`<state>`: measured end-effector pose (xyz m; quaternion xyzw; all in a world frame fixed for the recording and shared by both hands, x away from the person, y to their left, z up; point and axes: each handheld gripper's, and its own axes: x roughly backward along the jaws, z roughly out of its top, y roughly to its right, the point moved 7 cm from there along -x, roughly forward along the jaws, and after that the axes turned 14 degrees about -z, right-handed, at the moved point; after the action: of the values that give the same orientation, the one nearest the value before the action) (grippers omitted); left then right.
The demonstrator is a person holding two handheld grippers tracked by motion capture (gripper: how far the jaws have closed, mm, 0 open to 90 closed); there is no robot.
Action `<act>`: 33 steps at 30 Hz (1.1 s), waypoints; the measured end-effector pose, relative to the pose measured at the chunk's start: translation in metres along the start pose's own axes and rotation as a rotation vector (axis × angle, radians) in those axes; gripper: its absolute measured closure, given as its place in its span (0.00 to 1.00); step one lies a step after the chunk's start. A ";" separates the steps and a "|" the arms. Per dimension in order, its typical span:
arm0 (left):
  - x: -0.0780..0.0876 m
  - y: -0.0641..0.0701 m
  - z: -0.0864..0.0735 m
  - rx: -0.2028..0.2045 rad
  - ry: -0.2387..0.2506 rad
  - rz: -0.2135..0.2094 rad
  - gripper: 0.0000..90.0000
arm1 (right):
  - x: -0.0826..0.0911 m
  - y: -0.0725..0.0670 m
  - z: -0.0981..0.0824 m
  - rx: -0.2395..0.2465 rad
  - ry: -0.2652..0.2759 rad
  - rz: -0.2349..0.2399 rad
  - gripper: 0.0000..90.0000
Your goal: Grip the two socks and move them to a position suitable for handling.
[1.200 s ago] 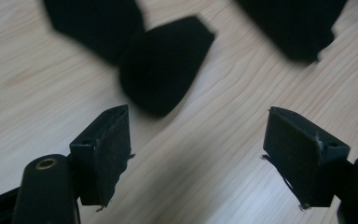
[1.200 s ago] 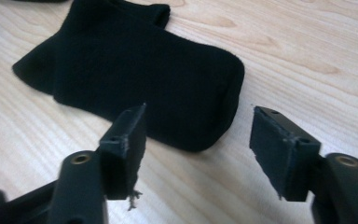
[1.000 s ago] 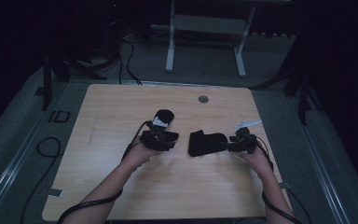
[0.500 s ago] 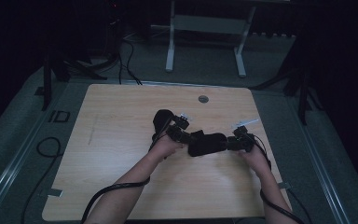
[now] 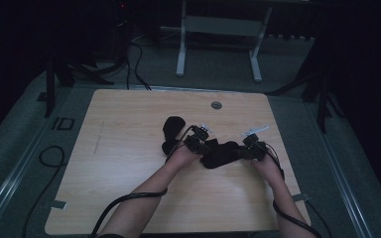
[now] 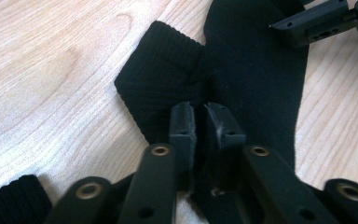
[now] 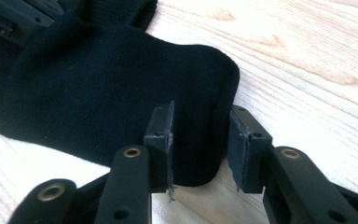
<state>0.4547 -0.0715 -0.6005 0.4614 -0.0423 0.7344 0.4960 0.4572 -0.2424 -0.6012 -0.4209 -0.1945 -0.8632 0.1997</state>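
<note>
1. Black sock [image 5: 222,153] lying right of frame centre on the table [image 5: 129,148], long axis left to right between both grippers.
2. Left gripper [image 6: 200,122] pinched together on the ribbed cuff end, having just closed.
3. Right gripper [image 7: 199,135] straddling the toe end, partly apart, just been closing; grip uncertain.
4. Second sock [image 5: 172,130] lying upper left.

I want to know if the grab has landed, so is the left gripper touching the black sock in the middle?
Touching. In the left gripper view, the left gripper has its jaws pinched nearly together on a fold of the black sock.
</note>
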 end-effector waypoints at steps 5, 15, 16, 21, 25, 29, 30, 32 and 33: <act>0.000 0.000 0.000 -0.005 -0.001 0.008 1.00 | 0.000 -0.006 0.003 0.022 -0.007 -0.006 0.93; 0.028 0.000 0.000 0.016 0.039 0.033 1.00 | 0.011 -0.018 0.005 0.065 0.010 0.009 0.95; 0.033 0.000 0.000 0.014 0.049 0.031 1.00 | 0.013 -0.019 0.005 0.062 0.012 0.011 0.95; 0.041 0.006 -0.005 0.011 0.057 0.025 1.00 | 0.023 -0.024 0.008 0.062 0.039 0.022 0.95; 0.036 0.013 -0.002 -0.017 0.107 0.052 1.00 | 0.023 -0.024 0.008 0.058 0.034 0.027 0.95; 0.027 0.013 0.003 0.042 0.116 0.048 0.76 | 0.021 -0.023 0.006 0.047 0.030 0.026 0.95; 0.024 0.013 0.004 0.052 0.117 0.039 0.73 | 0.020 -0.023 0.006 0.043 0.029 0.027 0.95; 0.019 0.014 0.004 0.073 0.100 0.025 0.67 | 0.018 -0.023 0.005 0.041 0.024 0.031 0.95; 0.016 0.014 0.004 0.074 0.102 0.025 0.66 | 0.017 -0.023 0.005 0.041 0.022 0.030 0.95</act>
<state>0.4453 -0.0693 -0.5808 0.4406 0.0044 0.7642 0.4710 0.4388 -0.2239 -0.5882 -0.4099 -0.2037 -0.8606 0.2234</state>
